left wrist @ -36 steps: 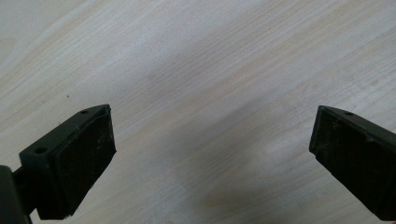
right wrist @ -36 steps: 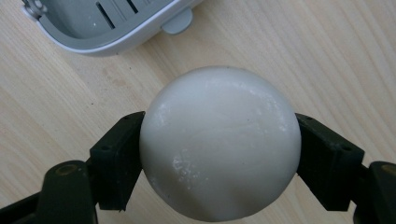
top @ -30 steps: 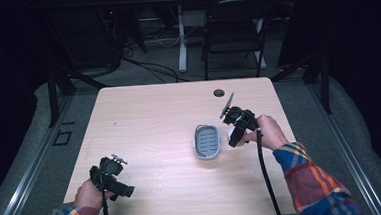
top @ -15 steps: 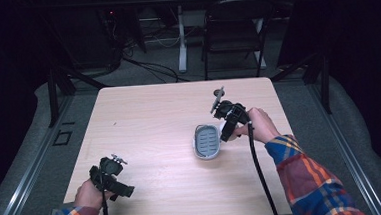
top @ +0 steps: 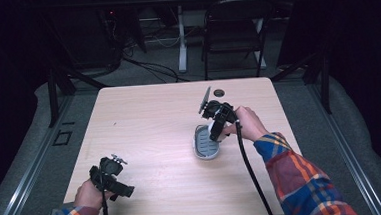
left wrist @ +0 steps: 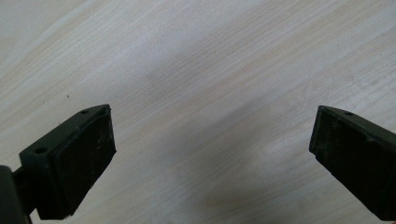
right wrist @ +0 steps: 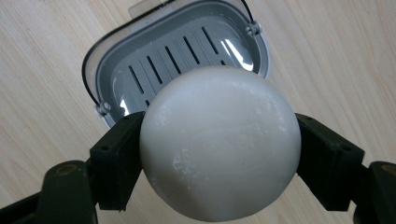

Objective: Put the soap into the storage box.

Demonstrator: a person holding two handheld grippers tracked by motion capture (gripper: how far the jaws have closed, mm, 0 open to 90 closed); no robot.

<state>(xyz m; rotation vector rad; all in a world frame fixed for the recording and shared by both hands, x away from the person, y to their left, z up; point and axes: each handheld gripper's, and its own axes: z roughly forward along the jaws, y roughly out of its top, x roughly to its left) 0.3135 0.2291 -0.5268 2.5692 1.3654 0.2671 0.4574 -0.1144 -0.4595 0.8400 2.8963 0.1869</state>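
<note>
Pale wood-grain table [top: 145, 140], smooth, matte. Grey slotted oval soap dish [top: 206, 142] right of centre, long axis twelve to six. Right gripper [right wrist: 219, 154] clamped on rounded white soap [right wrist: 219, 147] above dish. Left gripper [left wrist: 212, 158] at seven o'clock, gaping, empty.

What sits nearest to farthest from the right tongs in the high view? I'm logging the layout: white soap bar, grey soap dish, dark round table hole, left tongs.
1. White soap bar, clamped in the right tongs.
2. Grey slotted soap dish, just below.
3. Dark round hole, at the table's far edge.
4. Left tongs, near-left corner.
</note>
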